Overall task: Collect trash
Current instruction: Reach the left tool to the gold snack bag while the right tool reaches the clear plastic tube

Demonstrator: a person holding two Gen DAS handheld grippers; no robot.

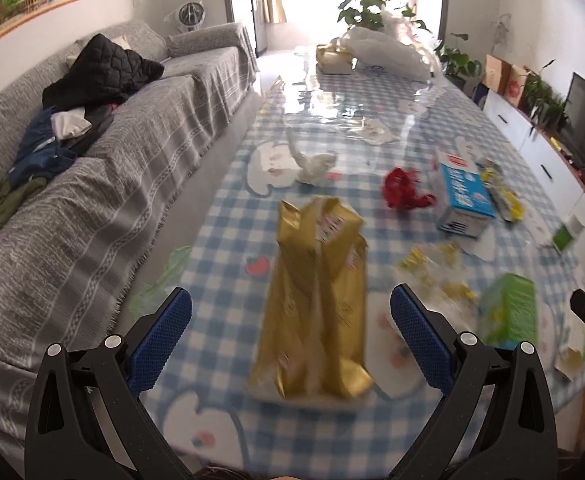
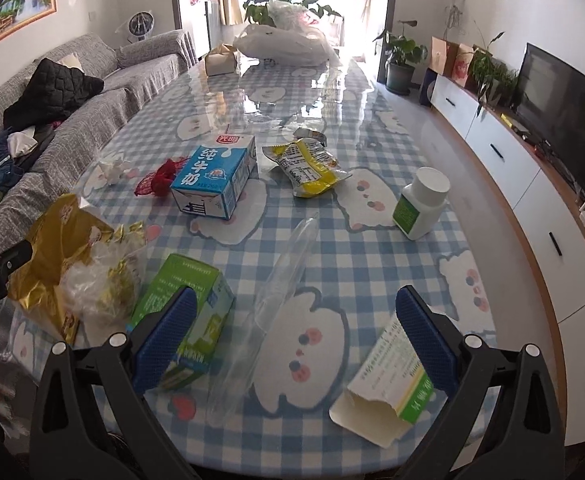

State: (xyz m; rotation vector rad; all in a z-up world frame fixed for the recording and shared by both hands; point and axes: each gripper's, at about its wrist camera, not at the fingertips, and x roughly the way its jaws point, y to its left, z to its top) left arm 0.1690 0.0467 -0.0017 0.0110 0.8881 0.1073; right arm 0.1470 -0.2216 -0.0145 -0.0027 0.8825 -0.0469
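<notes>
Trash lies on a blue checked table [image 2: 372, 128]. My left gripper [image 1: 290, 312] is open, its fingers either side of a gold foil bag [image 1: 318, 300], which also shows in the right wrist view [image 2: 52, 248]. My right gripper [image 2: 296, 320] is open above a clear plastic wrapper [image 2: 268, 304], between a green box [image 2: 184, 312] and an opened green-and-white carton [image 2: 388, 384]. Farther off lie a blue milk carton [image 2: 216, 176], a yellow snack wrapper [image 2: 308, 164], a red wrapper [image 2: 160, 178], a white crumpled tissue [image 1: 312, 164] and a white pill bottle [image 2: 420, 204].
A grey sofa [image 1: 112, 152] with clothes runs along the table's left side. A white cabinet [image 2: 532, 192] with a TV [image 2: 564, 100] runs along the right. A white plastic bag [image 2: 288, 46] and a small box [image 2: 220, 60] sit at the table's far end, potted plants behind.
</notes>
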